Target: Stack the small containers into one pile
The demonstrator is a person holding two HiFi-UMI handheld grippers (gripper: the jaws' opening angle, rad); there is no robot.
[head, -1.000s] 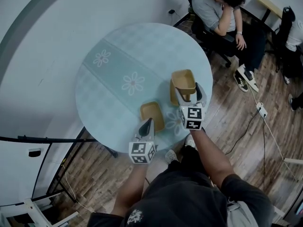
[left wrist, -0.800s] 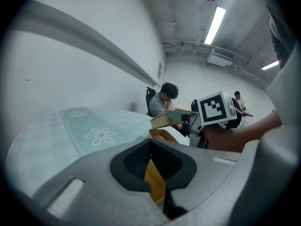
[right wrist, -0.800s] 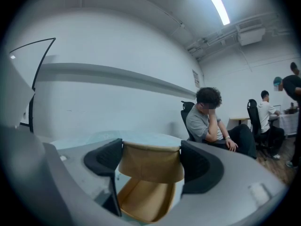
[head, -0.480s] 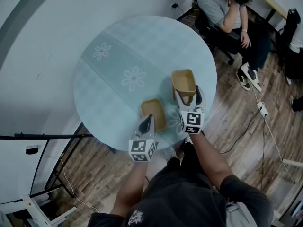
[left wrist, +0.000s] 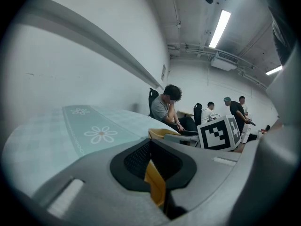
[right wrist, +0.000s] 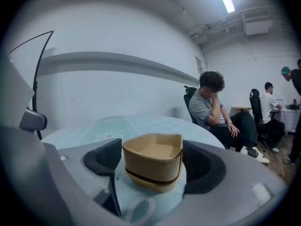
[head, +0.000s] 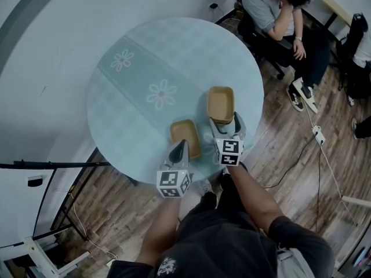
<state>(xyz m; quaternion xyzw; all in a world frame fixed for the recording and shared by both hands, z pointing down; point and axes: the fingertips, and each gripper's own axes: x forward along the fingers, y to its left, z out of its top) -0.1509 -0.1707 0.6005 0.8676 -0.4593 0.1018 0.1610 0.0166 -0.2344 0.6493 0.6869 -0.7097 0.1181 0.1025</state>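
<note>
Looking down in the head view, I see two tan, open-topped tubs over the round daisy-print surface (head: 145, 57): the near container (head: 185, 136) at my left tool (head: 181, 146), the far container (head: 221, 103) inside my right tool (head: 225, 120). In the left gripper view, my tool is pinched tight on the near container's thin tan wall. In the right gripper view, wide-set pads press the far container's sides; a dark band rings its lower part.

A round table (head: 139, 51) in a pale checked cloth with a daisy runner is standing on a wood-plank floor (head: 301, 207), close against a white wall (head: 35, 51). Beyond it a person (head: 272, 7) is sitting on a black chair (head: 255, 39). A strip light (left wrist: 220, 28) is glowing on the ceiling overhead.
</note>
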